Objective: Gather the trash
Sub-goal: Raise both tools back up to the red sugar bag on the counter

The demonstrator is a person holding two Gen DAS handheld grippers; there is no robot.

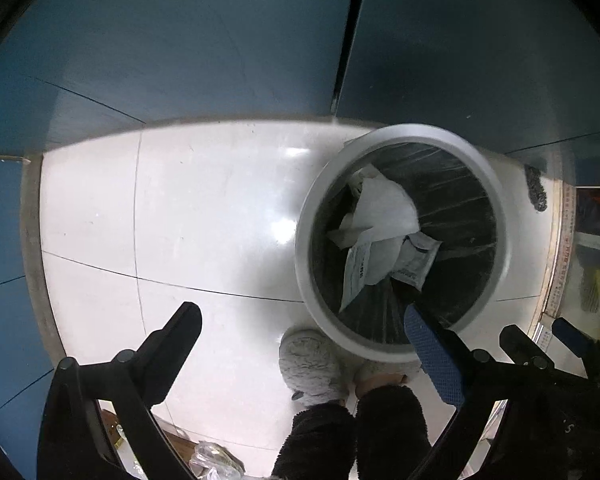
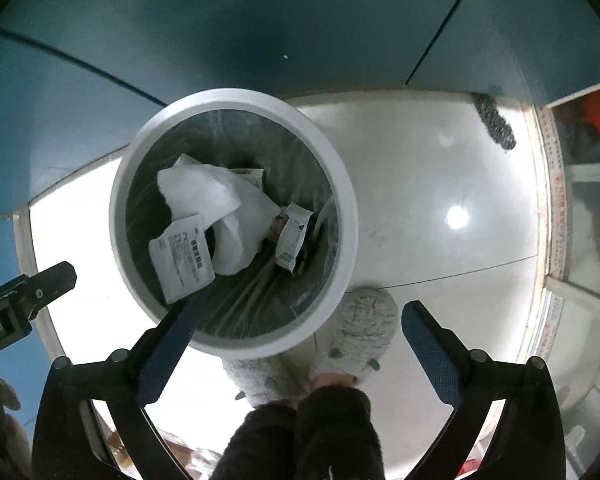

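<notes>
A round bin with a white rim (image 1: pixel 384 142) (image 2: pixel 342 184) and a dark liner stands on the white tiled floor. White paper, plastic wrap (image 1: pixel 384 208) (image 2: pixel 208 196) and printed sachets (image 1: pixel 358 272) (image 2: pixel 180 258) lie inside it. My left gripper (image 1: pixel 300 312) is open and empty, above the floor to the left of the bin. My right gripper (image 2: pixel 296 308) is open and empty, above the bin's near rim. The left gripper's finger shows at the left edge of the right wrist view (image 2: pixel 52 280).
Blue cabinet panels (image 1: pixel 220 40) (image 2: pixel 300 20) stand behind the bin. The person's grey fuzzy slippers (image 1: pixel 312 364) (image 2: pixel 360 320) are right in front of the bin. A dark scrubber (image 2: pixel 494 122) lies by the wall. A shelf with items (image 2: pixel 588 208) is at right. Wrappers (image 1: pixel 216 460) lie near the bottom.
</notes>
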